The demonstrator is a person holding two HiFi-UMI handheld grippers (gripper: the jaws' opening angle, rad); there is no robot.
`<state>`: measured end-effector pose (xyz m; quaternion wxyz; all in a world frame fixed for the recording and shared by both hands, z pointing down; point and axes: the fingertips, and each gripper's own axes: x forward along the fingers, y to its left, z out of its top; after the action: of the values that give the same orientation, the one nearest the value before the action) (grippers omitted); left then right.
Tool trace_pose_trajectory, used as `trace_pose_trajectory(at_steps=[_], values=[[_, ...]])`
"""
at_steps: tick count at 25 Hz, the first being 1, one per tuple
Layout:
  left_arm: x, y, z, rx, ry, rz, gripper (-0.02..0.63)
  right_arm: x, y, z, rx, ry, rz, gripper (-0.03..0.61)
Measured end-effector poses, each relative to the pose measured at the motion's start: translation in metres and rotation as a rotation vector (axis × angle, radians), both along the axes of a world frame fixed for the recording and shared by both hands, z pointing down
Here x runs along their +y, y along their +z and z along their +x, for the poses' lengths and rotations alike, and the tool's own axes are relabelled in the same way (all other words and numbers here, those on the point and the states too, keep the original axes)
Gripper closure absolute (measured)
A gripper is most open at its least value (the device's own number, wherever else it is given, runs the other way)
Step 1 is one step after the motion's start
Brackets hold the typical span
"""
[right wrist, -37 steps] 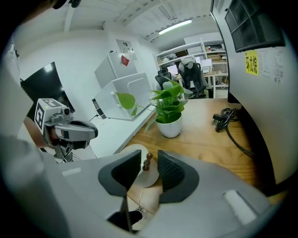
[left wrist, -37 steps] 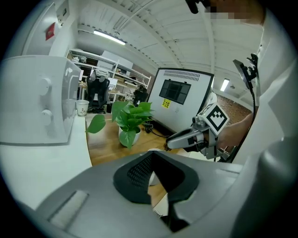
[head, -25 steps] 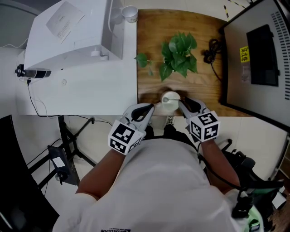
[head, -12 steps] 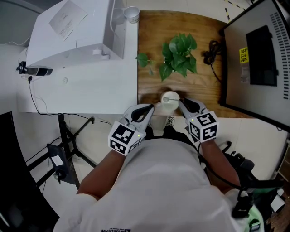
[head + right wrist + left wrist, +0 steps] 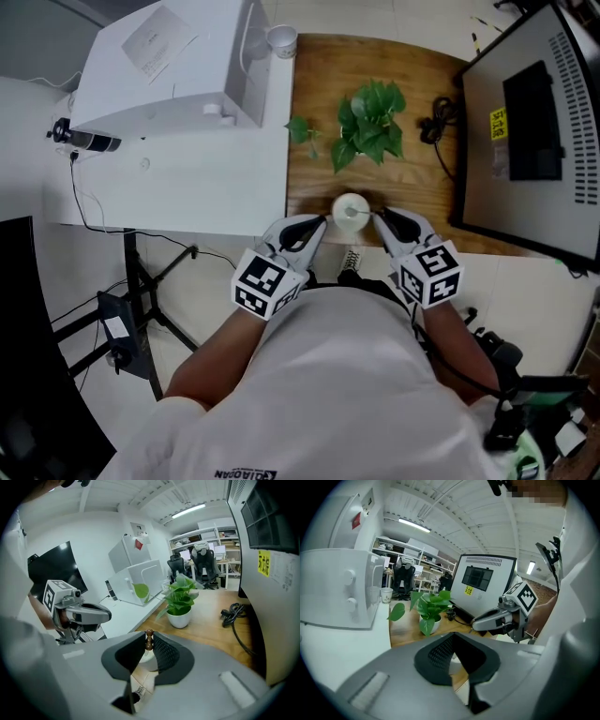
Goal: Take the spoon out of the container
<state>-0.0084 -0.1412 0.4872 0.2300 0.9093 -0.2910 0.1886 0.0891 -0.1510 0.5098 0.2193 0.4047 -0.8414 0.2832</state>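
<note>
Wooden surface (image 5: 417, 112) holds the white container (image 5: 351, 214) at its near edge, with the spoon (image 5: 149, 640) upright inside it. The right gripper (image 5: 148, 635) has its jaws pinching the spoon's brown handle tip, while the left gripper (image 5: 453, 636) waits just beside the container, jaws pressed together and empty. Lifting the spoon out is what's left.

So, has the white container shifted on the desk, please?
No: the container still sits by the wooden desk's front edge, in line with the plant.

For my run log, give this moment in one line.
right gripper shut on spoon | left gripper shut, beside container | spoon in container
</note>
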Motion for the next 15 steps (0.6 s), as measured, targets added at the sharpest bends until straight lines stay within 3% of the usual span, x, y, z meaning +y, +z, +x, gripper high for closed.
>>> trace_pose_trajectory(at_steps=[15], values=[[0.015,-0.028,0.032,0.014,-0.101,0.103,0.609,0.006,-0.056,0.027,-0.067,-0.079,0.166,0.523]])
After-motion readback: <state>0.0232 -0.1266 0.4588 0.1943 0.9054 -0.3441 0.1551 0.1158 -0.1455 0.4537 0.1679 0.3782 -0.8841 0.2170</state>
